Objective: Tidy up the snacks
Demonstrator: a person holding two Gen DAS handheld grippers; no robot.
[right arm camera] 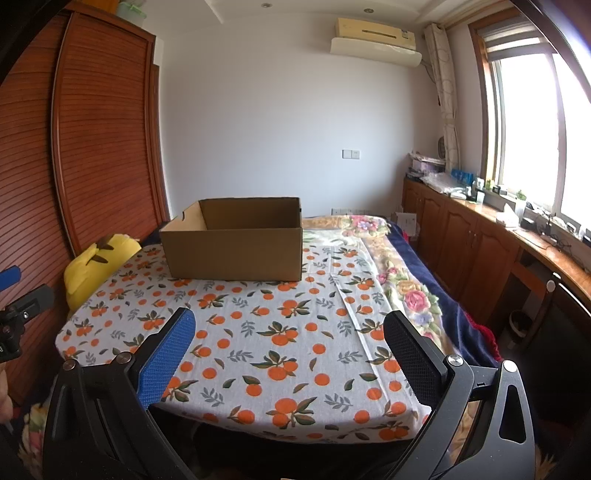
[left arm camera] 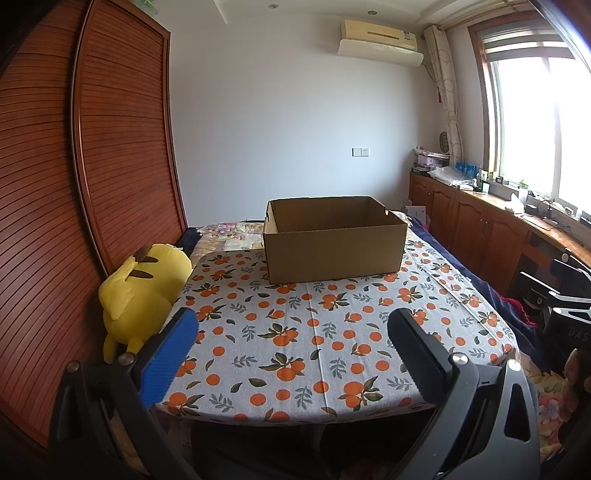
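Cardboard is all I have to work with so far — the open box [left arm camera: 334, 240] sits at the far end of the table [left arm camera: 295, 354], and I can't see a single snack in either view, so finding them comes first. My left gripper [left arm camera: 295, 332] and right gripper [right arm camera: 290, 332] both hang spread wide and empty over the near edge. The orange-print cloth between me and the box is bare, giving free room — I'd only mind the yellow plush toy [left arm camera: 138, 291] at the left edge.

Only one bit of lettering can be read — pale letters "DAS" on the black gripper body [left arm camera: 574, 328] at the right edge of the left wrist view, cut off by the frame. Labels on the air conditioner [right arm camera: 375, 31] are too small to read.
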